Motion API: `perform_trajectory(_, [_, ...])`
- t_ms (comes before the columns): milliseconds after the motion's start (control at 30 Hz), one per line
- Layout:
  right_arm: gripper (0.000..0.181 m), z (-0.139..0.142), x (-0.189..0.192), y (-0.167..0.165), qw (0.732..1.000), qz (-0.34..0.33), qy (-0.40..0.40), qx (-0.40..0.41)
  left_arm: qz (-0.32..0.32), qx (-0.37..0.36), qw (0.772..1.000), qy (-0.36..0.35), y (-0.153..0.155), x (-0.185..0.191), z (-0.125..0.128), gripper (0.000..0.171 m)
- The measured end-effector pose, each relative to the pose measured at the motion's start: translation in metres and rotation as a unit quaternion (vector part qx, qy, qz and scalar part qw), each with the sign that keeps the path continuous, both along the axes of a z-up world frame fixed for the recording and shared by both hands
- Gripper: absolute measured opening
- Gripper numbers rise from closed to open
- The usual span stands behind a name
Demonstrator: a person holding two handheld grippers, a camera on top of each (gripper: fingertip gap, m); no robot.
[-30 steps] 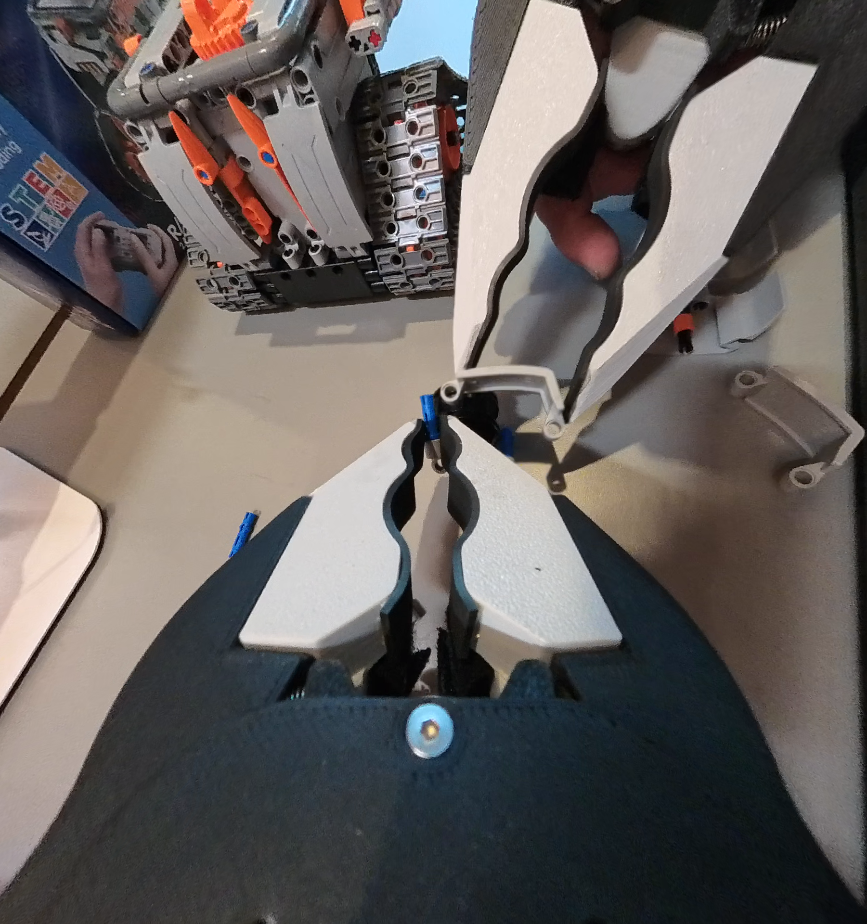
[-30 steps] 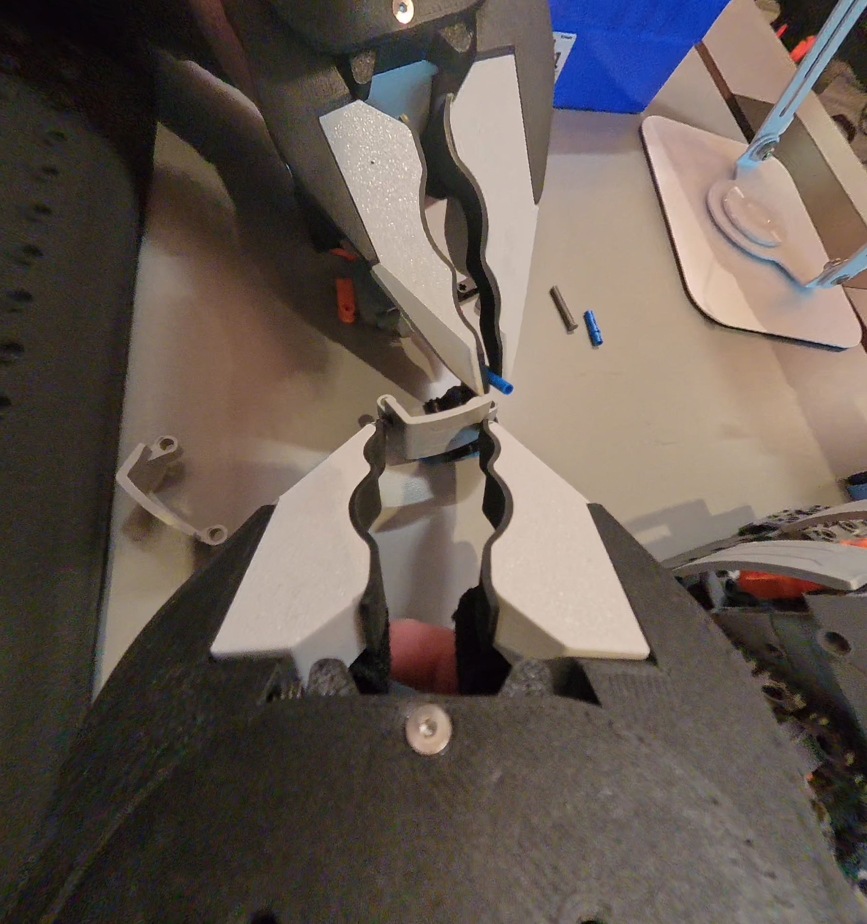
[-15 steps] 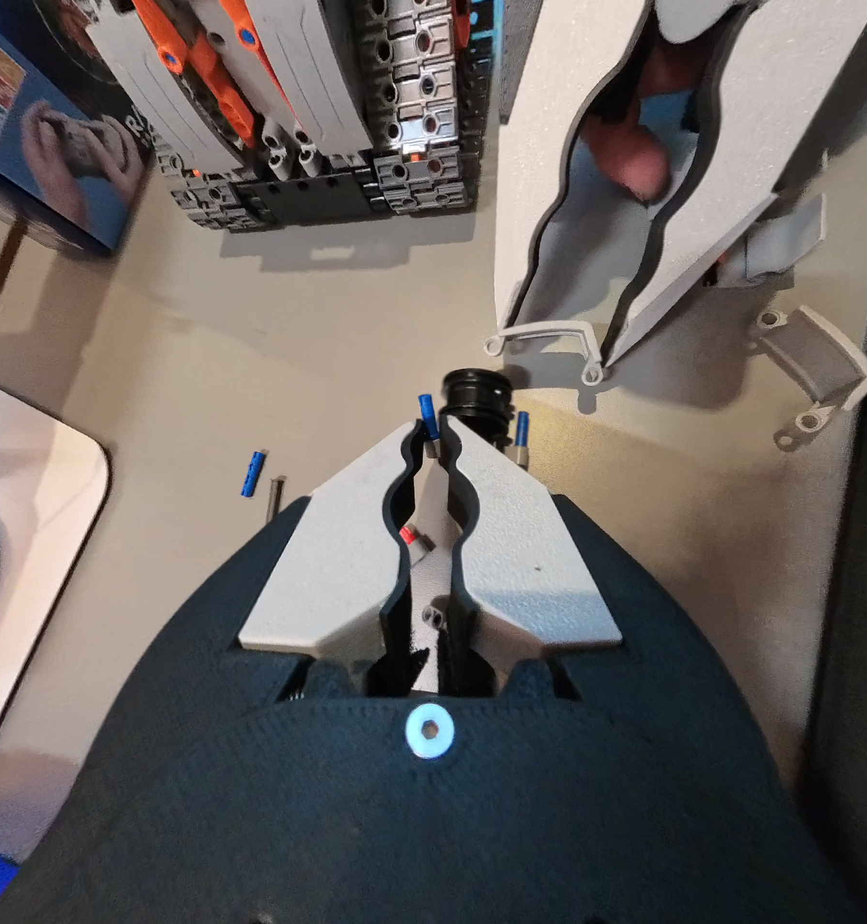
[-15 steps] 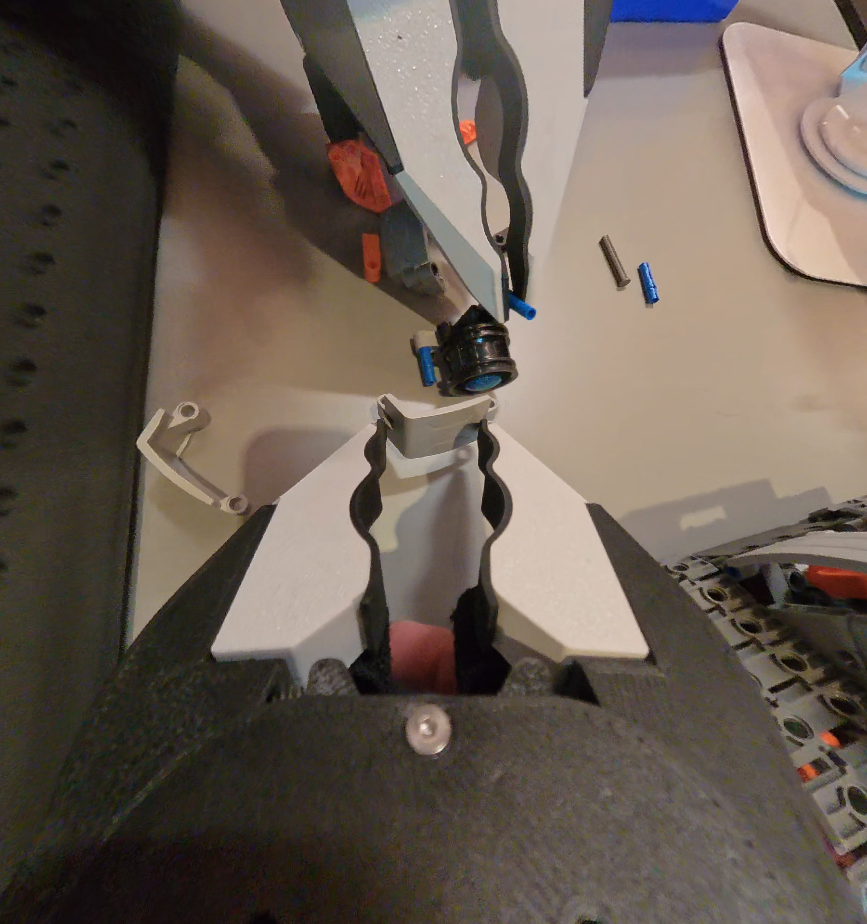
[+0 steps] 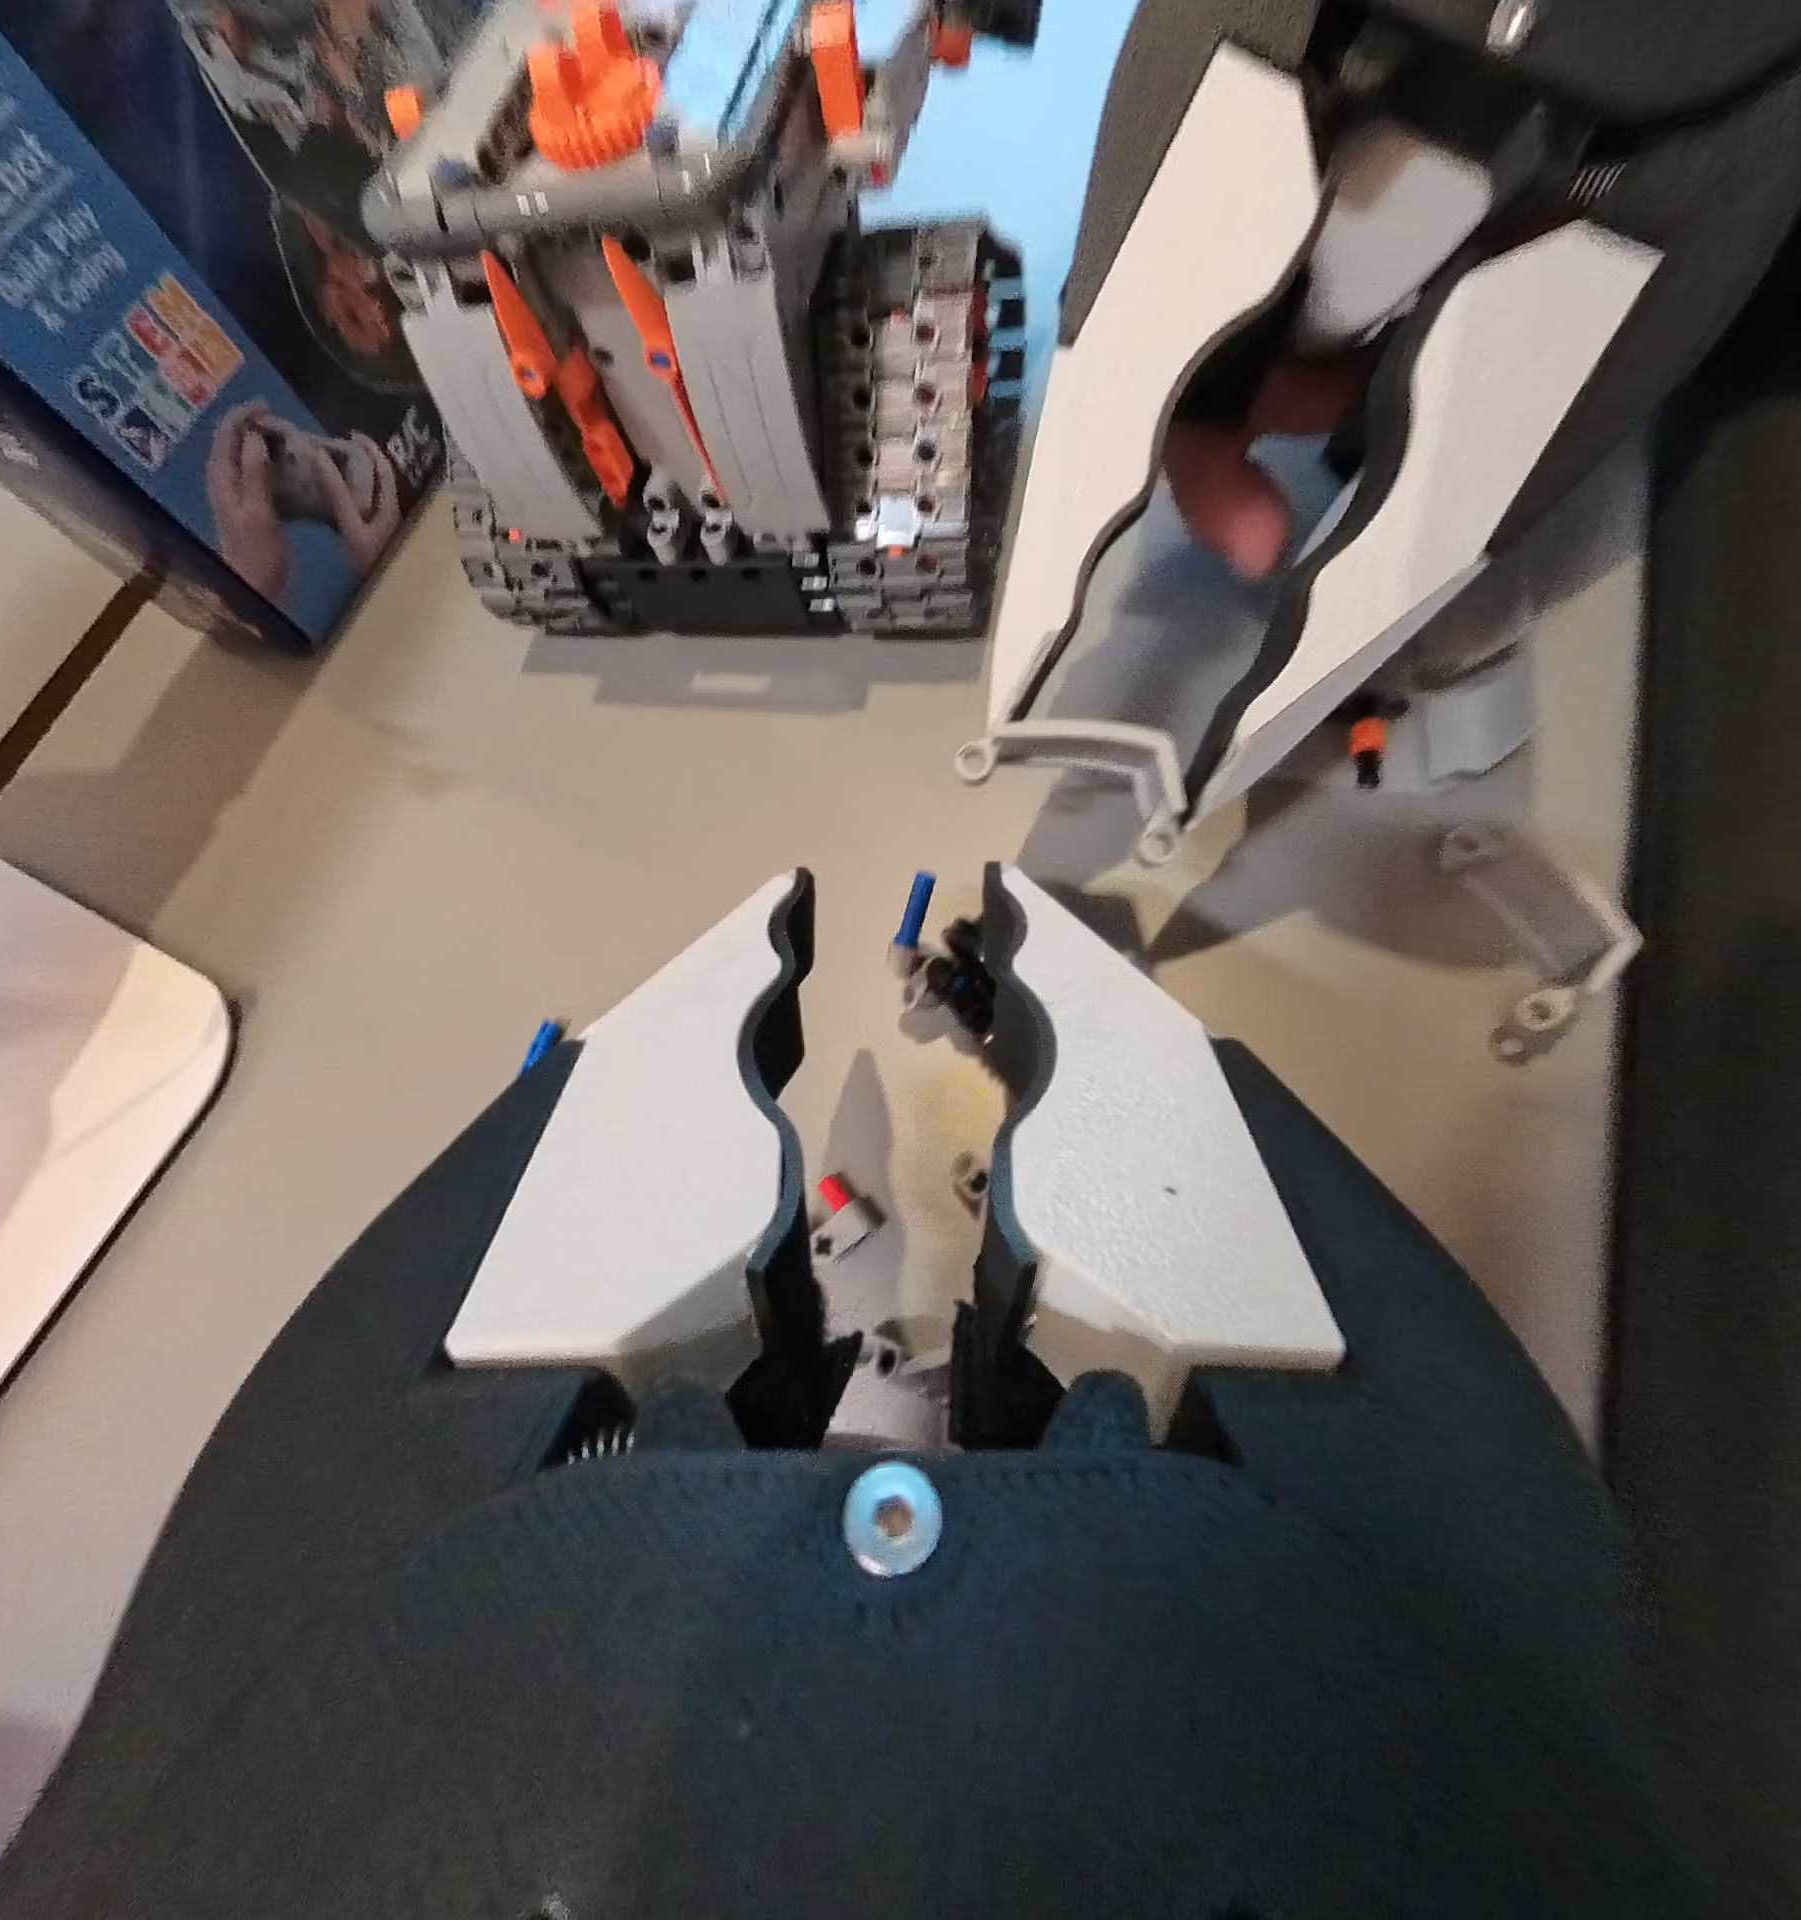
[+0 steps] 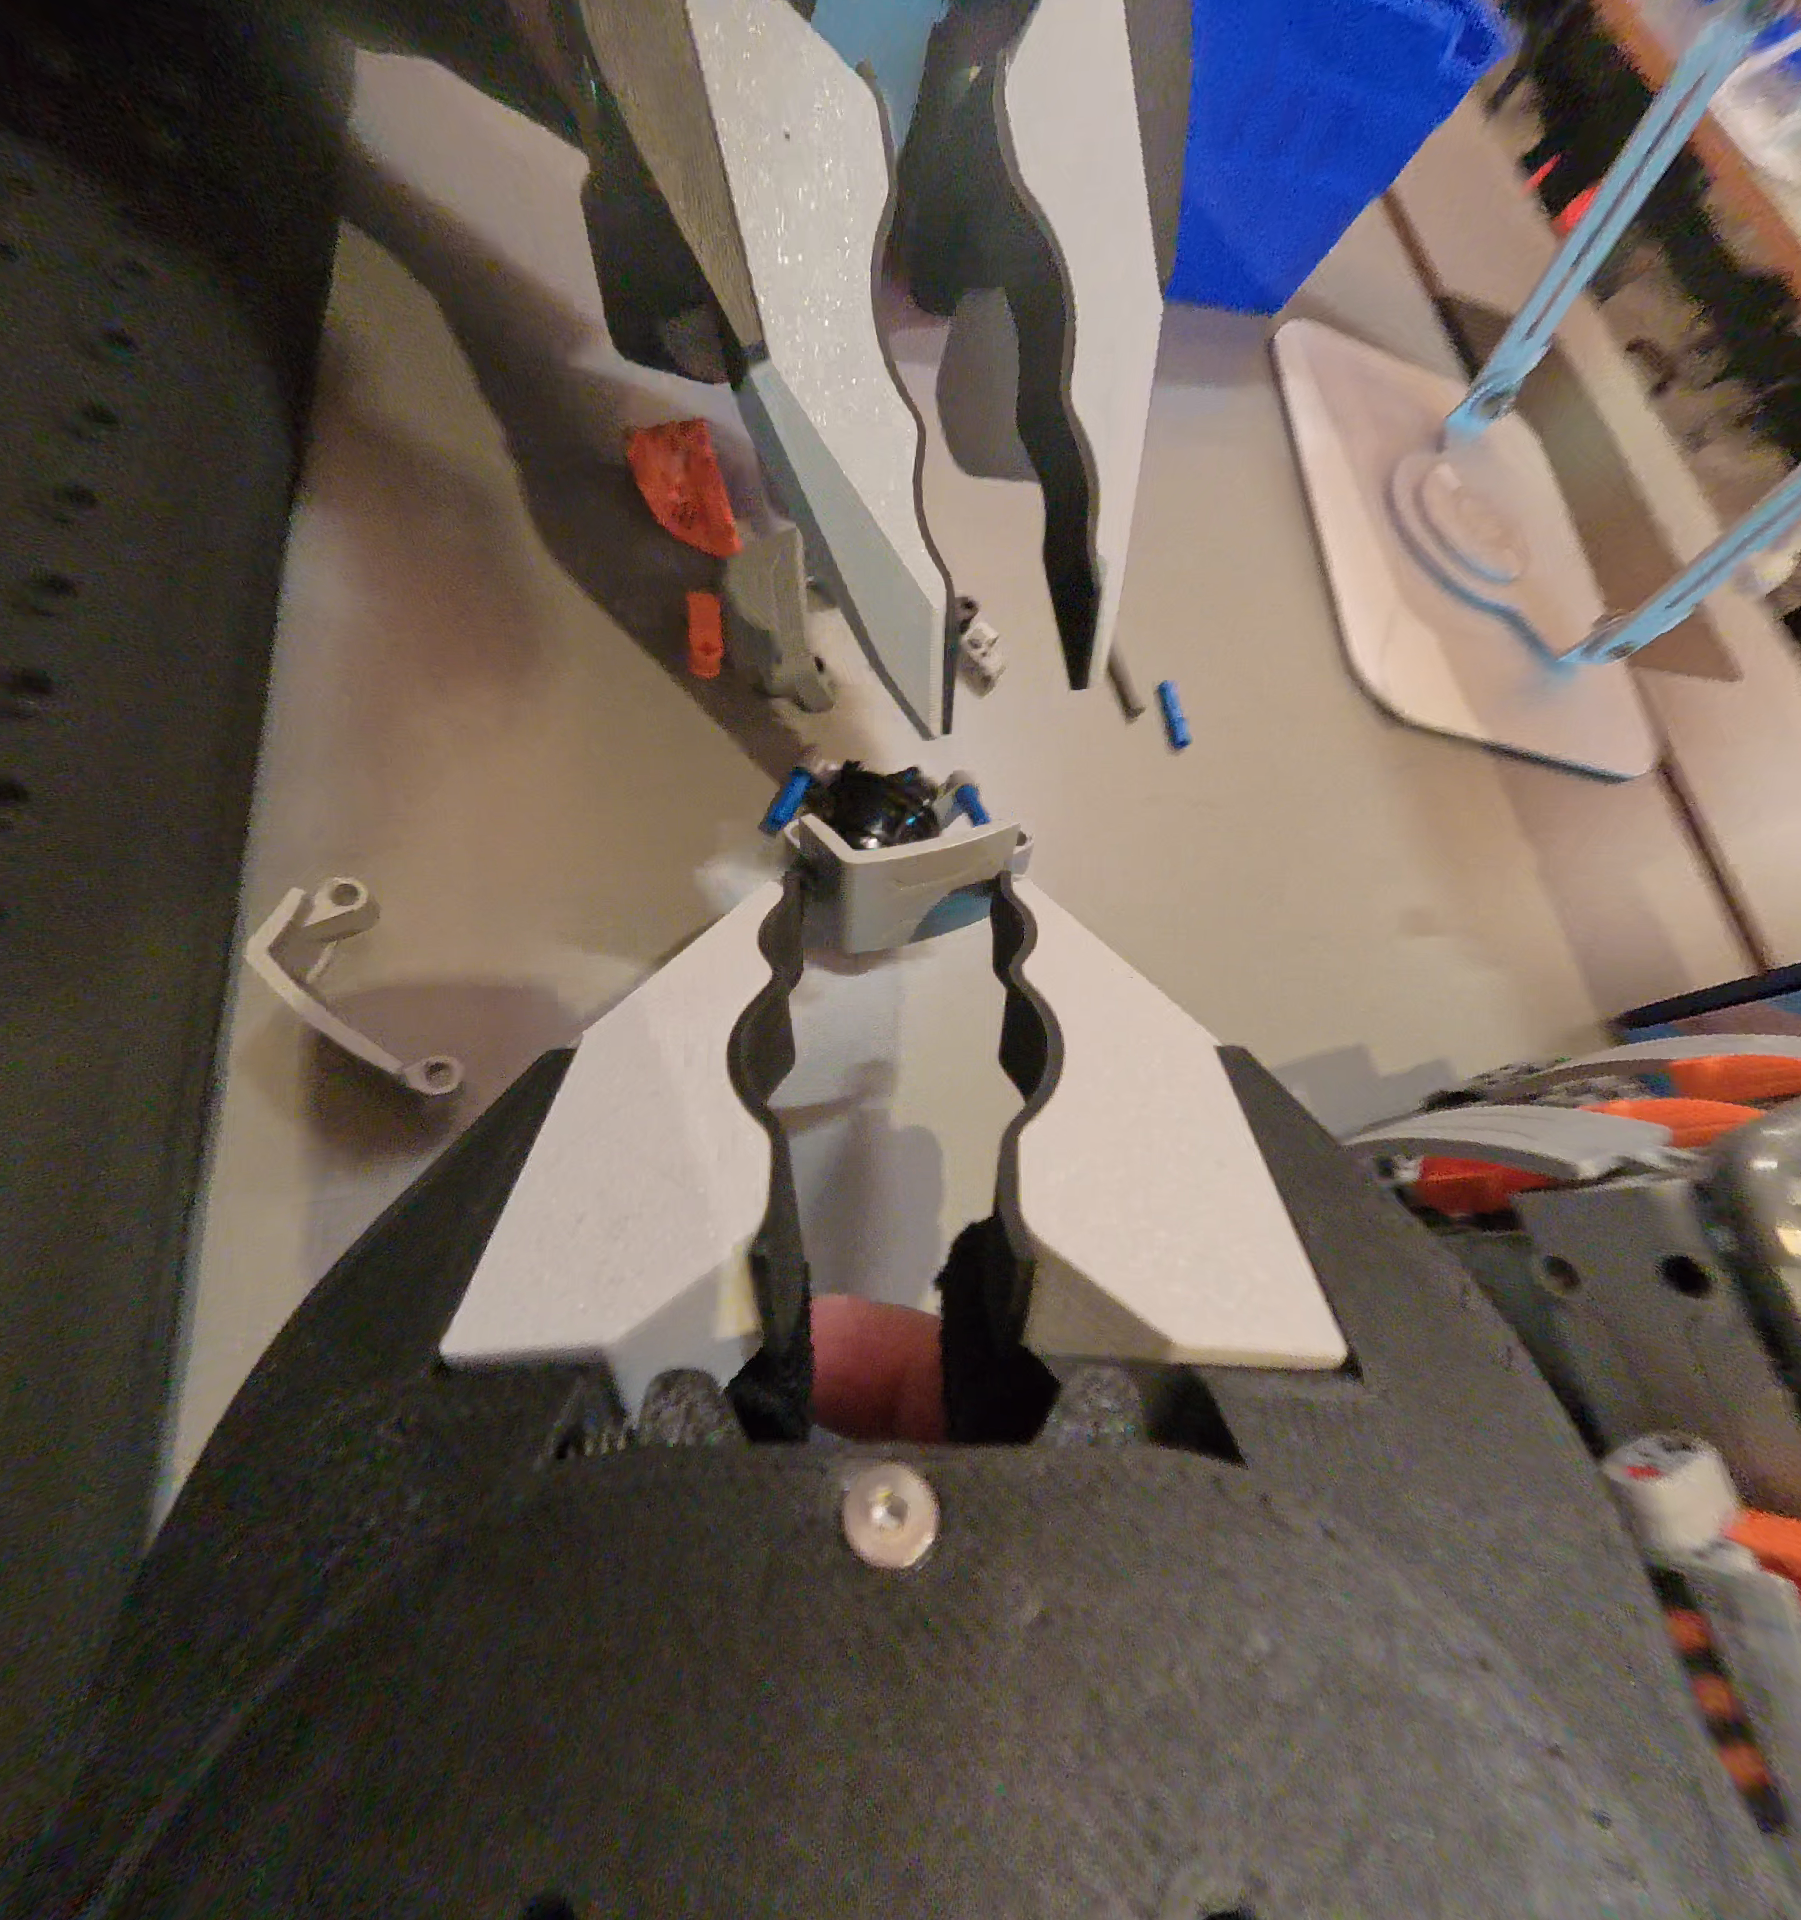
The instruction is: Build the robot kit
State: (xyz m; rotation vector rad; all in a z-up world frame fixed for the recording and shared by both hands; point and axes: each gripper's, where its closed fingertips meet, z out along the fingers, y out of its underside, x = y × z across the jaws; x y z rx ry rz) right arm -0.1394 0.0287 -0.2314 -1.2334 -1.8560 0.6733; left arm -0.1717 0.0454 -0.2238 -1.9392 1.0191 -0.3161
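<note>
My left gripper (image 5: 896, 883) is open and low over the table. Between its fingers lies a small black hub piece (image 5: 953, 982) with a blue pin (image 5: 914, 914) sticking up, close to the right finger. My right gripper (image 6: 901, 878) is shut on a grey curved panel (image 6: 896, 883), held crosswise at its tips. The black hub piece (image 6: 875, 805) with its blue pins lies just beyond that panel. The right gripper (image 5: 1093, 758) also shows in the left wrist view, holding the panel (image 5: 1072, 743). The left gripper (image 6: 1010, 707) shows open in the right wrist view.
A grey and orange tracked model (image 5: 709, 416) stands beyond, next to a blue box (image 5: 148, 312). A second curved panel (image 5: 1540, 935) lies at the right. A white stand base (image 6: 1447, 582), a loose blue pin (image 6: 1173, 714), a dark axle (image 6: 1124, 686) and orange pieces (image 6: 683, 488) lie around. Spacing between my two grippers at the tips: around 4 cm.
My left gripper was shut on the hub piece's blue pin and has opened, letting it go. The right gripper still holds the panel and has moved closer to the hub piece.
</note>
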Motion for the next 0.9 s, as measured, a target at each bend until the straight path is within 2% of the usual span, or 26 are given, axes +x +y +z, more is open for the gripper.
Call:
perform_trajectory(67, [0.034, 0.009, -0.001, 0.005, 0.998, -0.011, 0.016, 0.056, -0.01, -0.008, 0.999, -0.052, -0.004, 0.007, 0.014, 0.028])
perform_trajectory(133, [0.017, 0.019, -0.003, 0.008, 0.991, -0.018, 0.036, 0.124, -0.014, -0.018, 0.994, -0.103, -0.007, 0.013, 0.027, 0.028])
perform_trajectory(167, [0.015, 0.023, -0.005, 0.007, 0.988, -0.019, 0.043, 0.149, -0.019, -0.03, 0.991, -0.129, -0.009, 0.017, 0.032, 0.028])
perform_trajectory(267, [0.013, 0.028, -0.008, 0.003, 0.981, -0.018, 0.05, 0.184, -0.011, -0.061, 0.984, -0.165, -0.009, 0.024, 0.033, 0.028])
perform_trajectory(367, [0.012, 0.021, -0.006, 0.006, 0.982, -0.02, 0.036, 0.183, 0.008, -0.049, 0.991, -0.127, -0.005, 0.014, 0.025, 0.024])
perform_trajectory(467, [0.012, 0.021, -0.004, 0.011, 0.987, -0.027, 0.038, 0.155, 0.049, -0.004, 0.996, -0.075, 0.008, -0.015, 0.032, 0.018])
perform_trajectory(567, [0.012, 0.02, -0.005, 0.01, 0.989, -0.026, 0.038, 0.142, 0.086, 0.013, 0.996, -0.015, 0.02, -0.042, 0.033, 0.024])
perform_trajectory(733, [0.014, 0.02, -0.003, 0.017, 0.99, -0.038, 0.039, 0.128, 0.133, 0.045, 0.98, 0.141, 0.054, -0.082, 0.017, 0.022])
perform_trajectory(900, [0.015, 0.02, -0.002, 0.017, 0.99, -0.037, 0.038, 0.134, 0.119, -0.007, 0.965, 0.234, 0.08, -0.104, -0.003, 0.028])
